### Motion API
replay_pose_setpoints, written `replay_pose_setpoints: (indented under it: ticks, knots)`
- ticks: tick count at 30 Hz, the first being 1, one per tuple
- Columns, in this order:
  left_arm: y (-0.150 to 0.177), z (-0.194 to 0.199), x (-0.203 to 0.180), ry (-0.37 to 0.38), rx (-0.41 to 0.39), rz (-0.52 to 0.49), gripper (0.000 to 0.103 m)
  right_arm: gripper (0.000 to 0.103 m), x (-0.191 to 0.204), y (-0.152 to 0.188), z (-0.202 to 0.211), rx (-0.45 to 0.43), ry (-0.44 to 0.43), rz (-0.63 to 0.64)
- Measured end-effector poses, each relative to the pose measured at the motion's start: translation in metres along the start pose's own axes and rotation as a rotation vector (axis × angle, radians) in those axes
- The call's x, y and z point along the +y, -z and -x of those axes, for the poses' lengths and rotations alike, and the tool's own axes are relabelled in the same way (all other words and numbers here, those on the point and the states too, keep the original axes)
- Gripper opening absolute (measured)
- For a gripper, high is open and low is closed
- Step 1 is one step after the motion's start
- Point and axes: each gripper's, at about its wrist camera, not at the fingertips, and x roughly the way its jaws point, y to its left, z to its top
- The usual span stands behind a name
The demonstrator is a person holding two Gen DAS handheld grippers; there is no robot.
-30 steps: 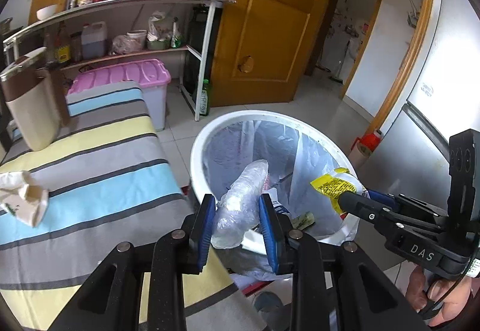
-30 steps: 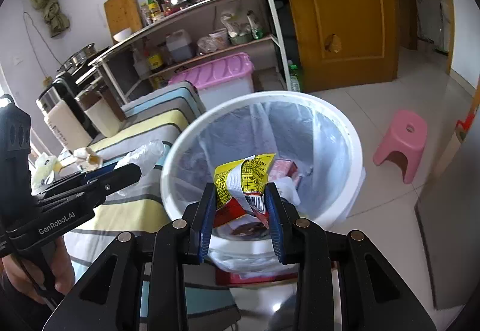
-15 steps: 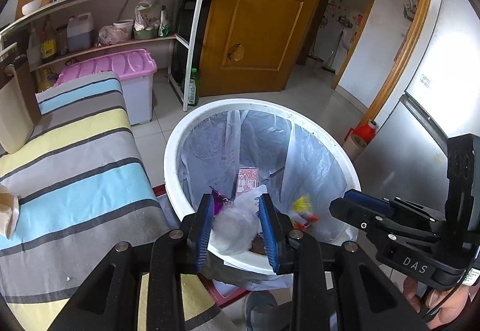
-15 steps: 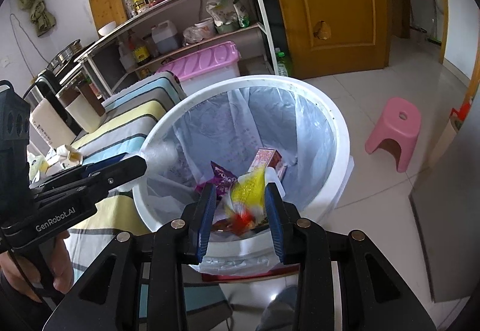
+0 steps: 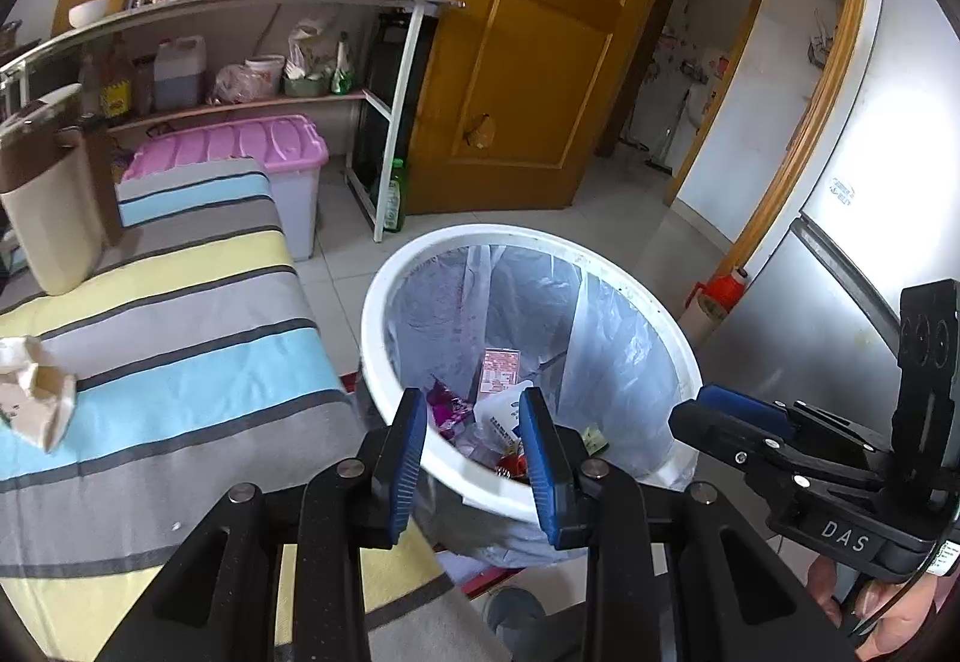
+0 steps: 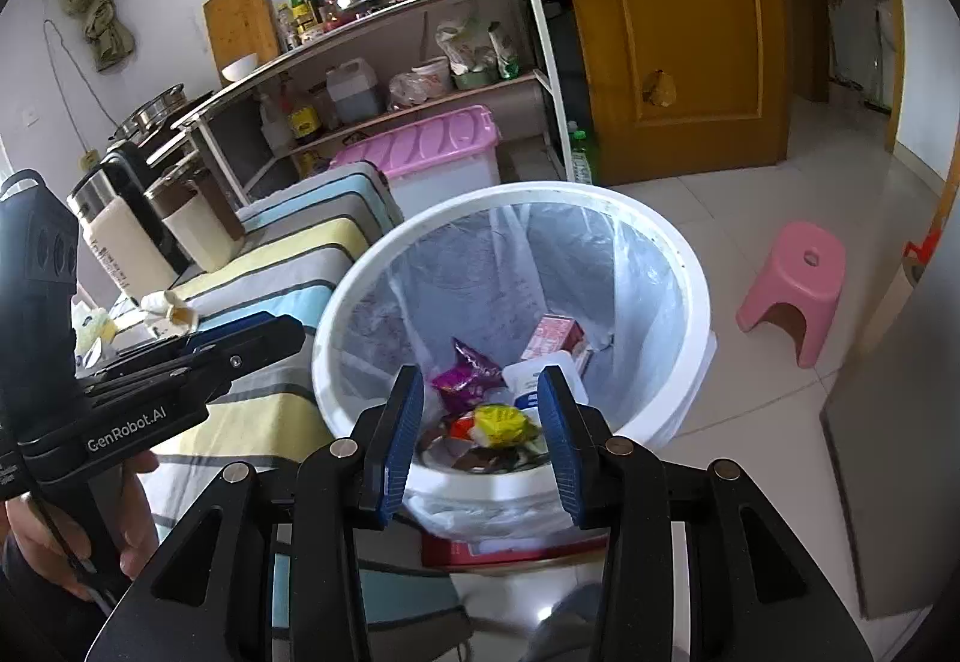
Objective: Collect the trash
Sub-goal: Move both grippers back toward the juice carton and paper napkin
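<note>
Now both claws, left claw [image 5: 474,449] and right claw [image 6: 480,431], hang released and empty over the bin [image 6: 690,266], and the right claw's jaws have just been opening. Crumpled paper [image 5: 36,398] lies on the striped counter [image 5: 180,356] beside the bin; a careless grab may push it off.

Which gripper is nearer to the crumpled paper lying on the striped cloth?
Left. The left gripper hovers over the bin's near rim, on the side that borders the cloth holding the crumpled paper. The right gripper hovers at the bin's far side, further away.

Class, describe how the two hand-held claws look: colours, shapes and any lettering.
Both are black plastic, each with two ribbed blue pads. The left claw reads "GenRobot.AI" along its side in the right wrist view; the right claw reads "DAS" in the left wrist view. Round silver pivot pins show on the finger arms.
</note>
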Motion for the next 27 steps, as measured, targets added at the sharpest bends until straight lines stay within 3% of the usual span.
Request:
replay_pose_setpoints:
  ticks: [27]
  knots:
    - [0.053,0.121,0.044,-0.131,-0.125,0.061,0.032,0.041,0.105,0.026,0.042,-0.036,-0.157,0.177]
